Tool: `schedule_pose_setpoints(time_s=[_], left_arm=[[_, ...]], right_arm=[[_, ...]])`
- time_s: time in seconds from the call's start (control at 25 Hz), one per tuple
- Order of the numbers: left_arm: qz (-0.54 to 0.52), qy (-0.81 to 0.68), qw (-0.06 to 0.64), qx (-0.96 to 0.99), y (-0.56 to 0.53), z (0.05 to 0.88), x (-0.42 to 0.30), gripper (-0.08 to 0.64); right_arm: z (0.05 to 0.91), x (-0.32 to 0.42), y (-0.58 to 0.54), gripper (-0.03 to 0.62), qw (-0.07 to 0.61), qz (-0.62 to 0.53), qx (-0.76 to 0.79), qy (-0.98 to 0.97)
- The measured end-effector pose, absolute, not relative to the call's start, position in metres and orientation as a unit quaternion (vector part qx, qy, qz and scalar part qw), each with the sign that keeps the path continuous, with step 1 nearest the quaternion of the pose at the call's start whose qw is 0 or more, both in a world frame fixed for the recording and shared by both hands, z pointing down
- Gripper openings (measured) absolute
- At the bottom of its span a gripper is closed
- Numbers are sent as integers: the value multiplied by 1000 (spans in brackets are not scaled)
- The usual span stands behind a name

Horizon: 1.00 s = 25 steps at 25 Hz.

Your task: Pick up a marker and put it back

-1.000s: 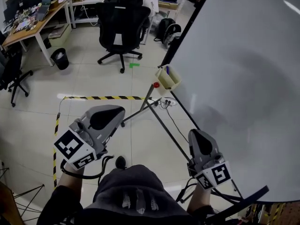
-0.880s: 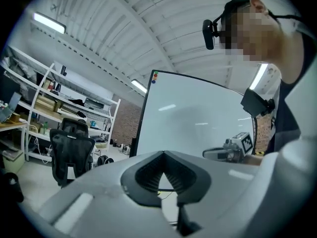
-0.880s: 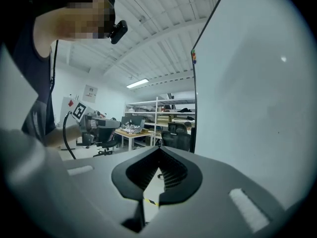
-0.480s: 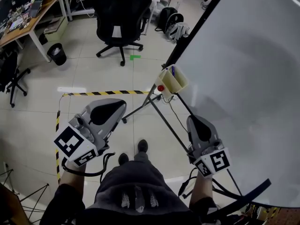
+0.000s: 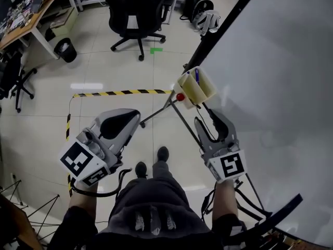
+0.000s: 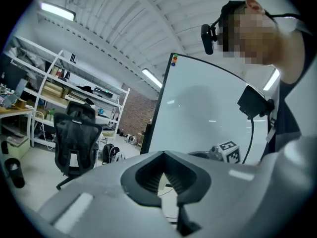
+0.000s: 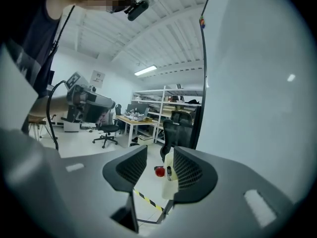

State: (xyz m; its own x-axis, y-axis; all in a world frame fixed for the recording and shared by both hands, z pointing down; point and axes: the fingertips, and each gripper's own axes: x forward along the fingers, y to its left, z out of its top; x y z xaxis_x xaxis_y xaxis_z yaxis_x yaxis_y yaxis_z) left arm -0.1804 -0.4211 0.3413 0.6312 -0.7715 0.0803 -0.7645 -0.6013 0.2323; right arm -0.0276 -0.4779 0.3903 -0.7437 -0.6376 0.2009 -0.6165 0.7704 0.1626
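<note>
**Q:** Fingers [image 7: 130, 171] first, please. How are they standing?

**A:** On the right gripper [image 5: 210, 120] they have just been opening, and now they stand wide with nothing pressed between them. Half a second ago they were together. The left gripper [image 5: 134, 120] hangs well to the left of the holder [image 5: 190, 94], and its fingers are closed on nothing.

**Q:** What shows in the gap of the right one?

**A:** In the right gripper view, the cream holder and the red knob [image 7: 159, 171] beside it show through the gap. They are ahead of the fingers and not touched.

**Q:** And the marker?

**A:** The blue marker [image 5: 196, 77] stands upright inside the holder, which hangs on the lower frame of the whiteboard [image 5: 281, 87]. Nobody has lifted it yet.

**Q:** What else changed?

**A:** In the head view the holder was well apart from the right gripper one second ago. Now it lies just beyond the fingertips.

**Q:** What does this mean for the task?

**A:** I judge that the approach is almost finished and the fingers were opened ready to take the marker. The picking up is not yet begun, and the putting back comes after. Far behind the holder there is only an office chair [image 5: 138, 9].
</note>
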Motion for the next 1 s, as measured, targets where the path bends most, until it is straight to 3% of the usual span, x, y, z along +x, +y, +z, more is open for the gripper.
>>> schedule_pose_setpoints(time_s=[0.72,0.88,1.0], left_arm=[[16,-458,173,872,-433,390,-198,6],[21,-456,181,871,-432,394,-198,6],[18,-458,181,870,-434,393,-197,6]], right_arm=[[446,-47,-523,161,127,-37,351,-927],[445,-46,-524,39,123,-37,359,-924],[448,-44,-526,42,127,-38,360,-923]])
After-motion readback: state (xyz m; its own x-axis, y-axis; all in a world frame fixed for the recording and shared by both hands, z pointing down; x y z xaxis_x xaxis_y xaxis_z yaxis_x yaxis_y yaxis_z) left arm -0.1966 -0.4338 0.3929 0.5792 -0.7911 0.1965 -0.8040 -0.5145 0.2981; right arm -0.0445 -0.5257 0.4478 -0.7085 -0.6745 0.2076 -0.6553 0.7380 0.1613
